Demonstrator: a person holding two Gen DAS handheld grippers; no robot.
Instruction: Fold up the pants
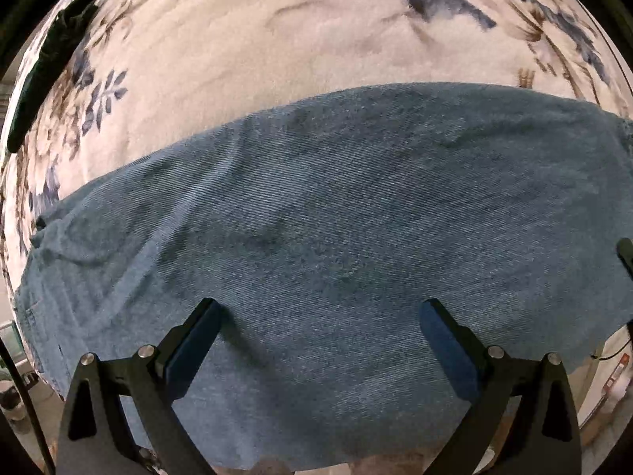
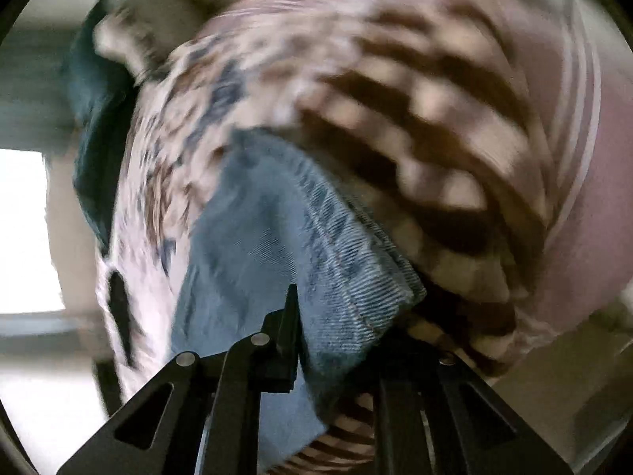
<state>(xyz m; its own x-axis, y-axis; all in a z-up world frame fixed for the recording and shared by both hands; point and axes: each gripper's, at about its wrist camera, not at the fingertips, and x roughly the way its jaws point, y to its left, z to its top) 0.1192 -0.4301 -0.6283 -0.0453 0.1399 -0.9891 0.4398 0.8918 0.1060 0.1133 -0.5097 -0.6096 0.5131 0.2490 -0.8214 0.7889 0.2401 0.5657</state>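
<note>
Blue denim pants (image 1: pixel 336 217) lie spread flat across a floral blanket (image 1: pixel 237 59) in the left wrist view. My left gripper (image 1: pixel 320 312) is open, its two fingers wide apart just above the denim near its front edge. In the right wrist view, which is motion-blurred, my right gripper (image 2: pixel 316 316) is shut on a hemmed edge of the pants (image 2: pixel 316 237) and holds it lifted above the blanket (image 2: pixel 395 99). Its right finger is hidden behind the denim.
A dark garment (image 1: pixel 59 39) lies at the far left edge of the blanket. The floral blanket has a pink border (image 2: pixel 573 158). A bright window (image 2: pixel 23 229) shows at left. Floor clutter (image 1: pixel 609 376) sits beyond the bed edge at right.
</note>
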